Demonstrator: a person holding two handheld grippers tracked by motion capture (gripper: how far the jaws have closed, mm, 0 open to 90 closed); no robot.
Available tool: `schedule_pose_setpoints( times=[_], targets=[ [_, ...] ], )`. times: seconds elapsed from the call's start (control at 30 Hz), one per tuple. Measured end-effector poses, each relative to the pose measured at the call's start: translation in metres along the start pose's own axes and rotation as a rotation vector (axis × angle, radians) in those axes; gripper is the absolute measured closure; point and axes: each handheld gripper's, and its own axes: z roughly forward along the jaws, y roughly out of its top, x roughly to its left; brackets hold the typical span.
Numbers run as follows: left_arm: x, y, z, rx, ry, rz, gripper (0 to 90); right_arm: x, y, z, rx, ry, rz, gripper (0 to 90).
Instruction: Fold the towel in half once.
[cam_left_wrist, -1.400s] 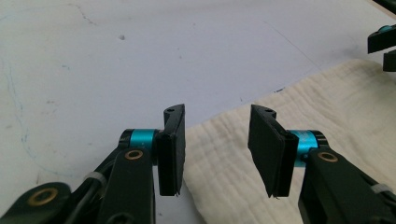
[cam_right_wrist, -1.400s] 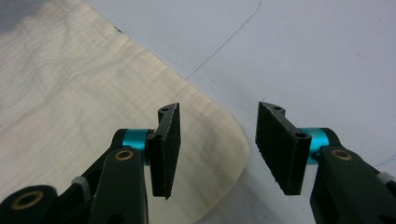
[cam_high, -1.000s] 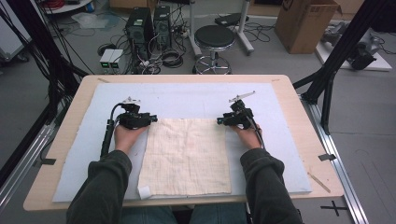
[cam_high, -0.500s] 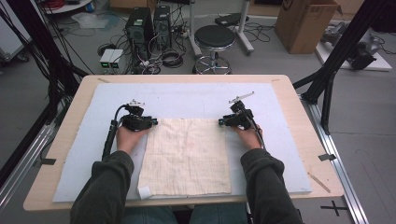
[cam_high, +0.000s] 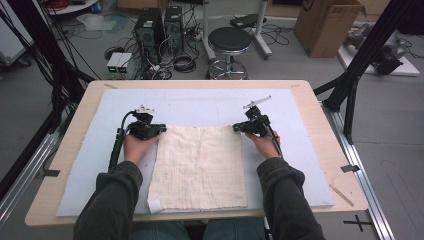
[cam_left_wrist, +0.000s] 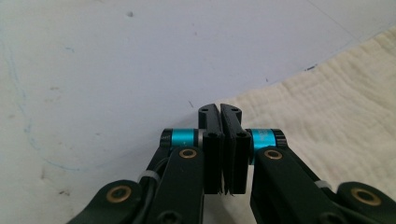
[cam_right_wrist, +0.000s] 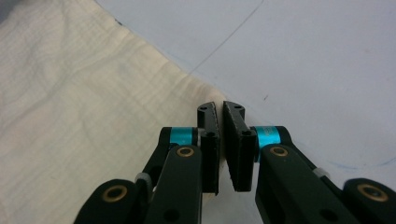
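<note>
Both sets of jaws have just been closing & are now pinched on the cloth (cam_high: 200, 167): left gripper (cam_left_wrist: 220, 112) on its far left corner, right gripper (cam_right_wrist: 219, 109) on its far right corner, w/ cloth edge between the pads. Cloth lies flat, approx centred on a pale blue mat (cam_high: 200, 102) covering the tabletop (cam_high: 320, 107). Hands sit behind each gripper, well apart.
</note>
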Motion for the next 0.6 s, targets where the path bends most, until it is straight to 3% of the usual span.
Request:
schedule_pose_setpoints(
  times=[0.2,0.4,0.47,0.6],
  targets=[
    [0.010,0.007,-0.013,-0.048,0.007,-0.042,87.3,0.002,0.014,-0.006,-0.029,0.012,0.001,85.2],
    [0.011,0.023,-0.026,-0.097,-0.003,-0.033,87.2,0.002,0.028,-0.016,-0.081,0.012,-0.004,85.2],
    [0.012,0.022,-0.028,-0.090,-0.013,-0.042,87.2,0.001,0.030,-0.019,-0.100,0.029,0.015,85.2],
    [0.012,0.019,-0.030,-0.068,-0.025,-0.028,87.2,0.001,0.028,-0.016,-0.080,0.043,0.024,85.2]
  ],
)
